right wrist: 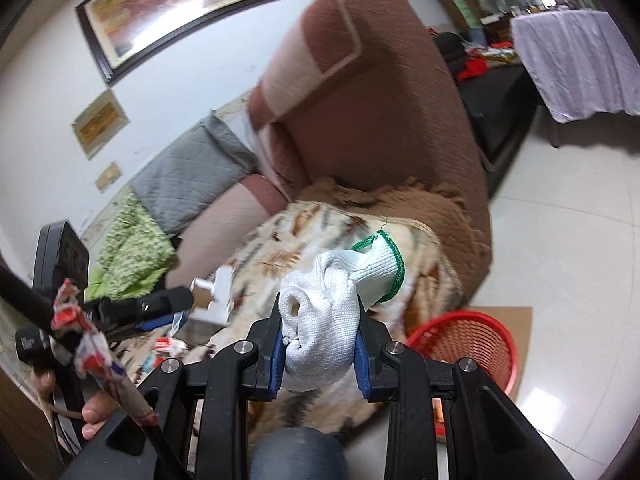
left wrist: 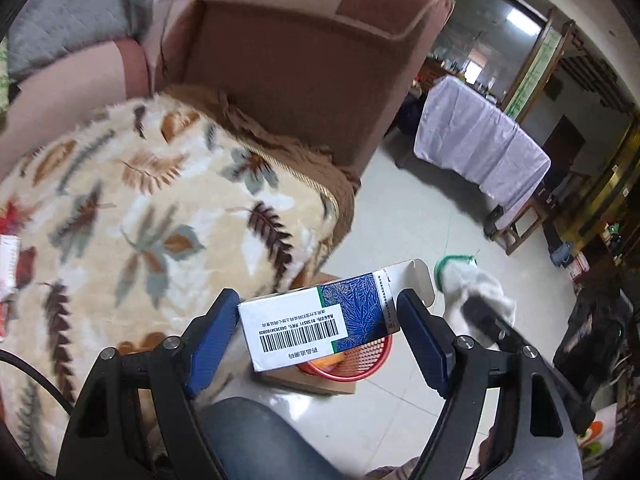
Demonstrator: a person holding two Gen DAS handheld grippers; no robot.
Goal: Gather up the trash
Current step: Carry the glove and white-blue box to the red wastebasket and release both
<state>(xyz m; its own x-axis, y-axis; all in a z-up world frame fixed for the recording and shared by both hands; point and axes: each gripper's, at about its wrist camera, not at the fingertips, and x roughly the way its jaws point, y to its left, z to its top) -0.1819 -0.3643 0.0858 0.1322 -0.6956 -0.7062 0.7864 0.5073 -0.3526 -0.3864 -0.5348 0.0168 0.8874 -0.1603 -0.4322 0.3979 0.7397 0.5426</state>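
Pale tiled floor (left wrist: 404,216) lies open to your right of the brown sofa (left wrist: 304,64). Your left gripper (left wrist: 318,326) spans a white-and-blue cardboard medicine box (left wrist: 316,320), apparently clamped, directly above the red mesh plastic basket (left wrist: 352,362), seemingly ready to drop. Your right gripper (right wrist: 320,354) pinches a crumpled white knit glove with green cuff (right wrist: 332,312) over the leaf-patterned fleece blanket (right wrist: 288,256); the basket sits just right, path unobstructed.
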